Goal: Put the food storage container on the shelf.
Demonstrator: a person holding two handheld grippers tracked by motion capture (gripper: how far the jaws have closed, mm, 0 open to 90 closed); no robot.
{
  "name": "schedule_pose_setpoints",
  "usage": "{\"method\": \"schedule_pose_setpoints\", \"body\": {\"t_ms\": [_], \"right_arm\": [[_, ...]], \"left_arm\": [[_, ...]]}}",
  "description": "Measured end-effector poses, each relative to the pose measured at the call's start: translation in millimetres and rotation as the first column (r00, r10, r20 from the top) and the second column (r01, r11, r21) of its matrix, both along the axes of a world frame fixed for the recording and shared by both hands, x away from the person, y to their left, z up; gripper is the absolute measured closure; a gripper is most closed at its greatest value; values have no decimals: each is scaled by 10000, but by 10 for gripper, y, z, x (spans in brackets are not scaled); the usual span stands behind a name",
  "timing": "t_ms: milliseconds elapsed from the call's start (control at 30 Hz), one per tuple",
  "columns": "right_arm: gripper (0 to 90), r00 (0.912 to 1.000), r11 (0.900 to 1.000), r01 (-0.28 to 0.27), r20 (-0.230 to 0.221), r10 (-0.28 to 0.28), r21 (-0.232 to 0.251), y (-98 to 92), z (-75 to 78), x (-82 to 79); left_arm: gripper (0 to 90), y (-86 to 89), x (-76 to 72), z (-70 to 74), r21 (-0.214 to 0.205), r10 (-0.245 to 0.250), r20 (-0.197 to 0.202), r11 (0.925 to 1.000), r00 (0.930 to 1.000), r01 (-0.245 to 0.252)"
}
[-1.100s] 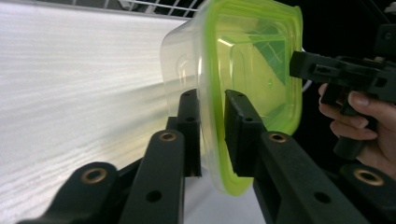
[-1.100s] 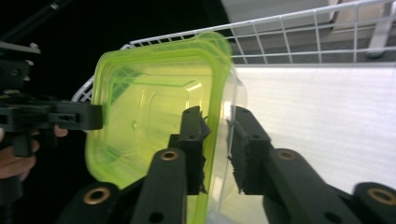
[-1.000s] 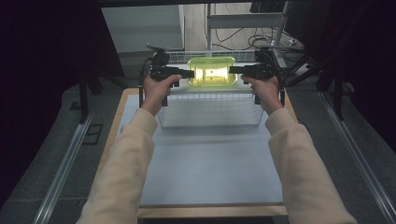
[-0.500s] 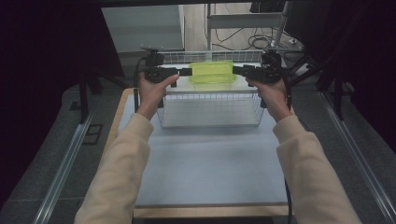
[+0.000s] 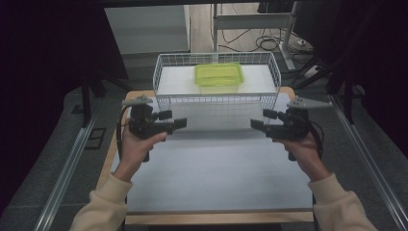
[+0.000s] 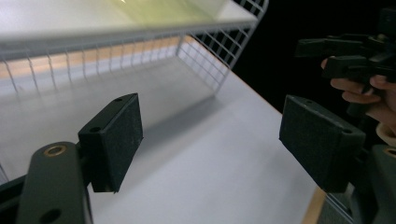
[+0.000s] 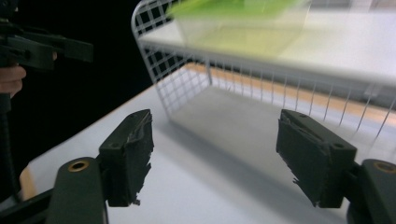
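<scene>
Left gripper [image 5: 182, 123] and right gripper [image 5: 255, 124], jaws just opened, empty.

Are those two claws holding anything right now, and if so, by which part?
Nothing is held. The left claw and right claw have just been opening, with nothing between the jaws. The green box sits in the wire basket, apart from both.

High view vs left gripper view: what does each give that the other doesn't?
High view: the green container whole, in the wire basket, plus both cream sleeves. Left gripper view: the left gripper up close, its finger pads apart, nothing between. Both: basket, white table, right gripper in its hand. Both grippers' fingers have just been opening; neither holds anything.
</scene>
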State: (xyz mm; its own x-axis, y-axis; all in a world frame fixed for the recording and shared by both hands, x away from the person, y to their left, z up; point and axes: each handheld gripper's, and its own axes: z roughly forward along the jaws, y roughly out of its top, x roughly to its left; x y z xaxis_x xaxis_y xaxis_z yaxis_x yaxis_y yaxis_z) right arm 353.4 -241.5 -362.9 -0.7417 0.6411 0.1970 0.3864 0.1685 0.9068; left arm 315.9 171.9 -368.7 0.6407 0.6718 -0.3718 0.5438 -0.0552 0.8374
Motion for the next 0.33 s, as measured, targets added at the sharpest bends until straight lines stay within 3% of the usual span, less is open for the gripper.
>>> {"method": "schedule_pose_setpoints", "body": {"t_ms": [33, 100, 167, 333], "right_arm": [[252, 10000, 10000, -52, 57, 52, -28, -68, -149, -131], [249, 10000, 10000, -44, 32, 44, -69, -90, -208, -174], [239, 10000, 9995, 1, -47, -3, -328, -164, -417, -297], [219, 10000, 9991, 21, 59, -19, -429, -173, -470, -337]], "left_arm": [[215, 2, -73, -68, -76, -94, -1, 9999, 10000, 94], [215, 10, -190, -205, -17, -195, -31, 9998, 9998, 195], [218, 14, -265, -321, -109, -250, -149, 9996, 9996, 249], [218, 8, -299, -412, 61, -279, -161, 9996, 9995, 280]]}}
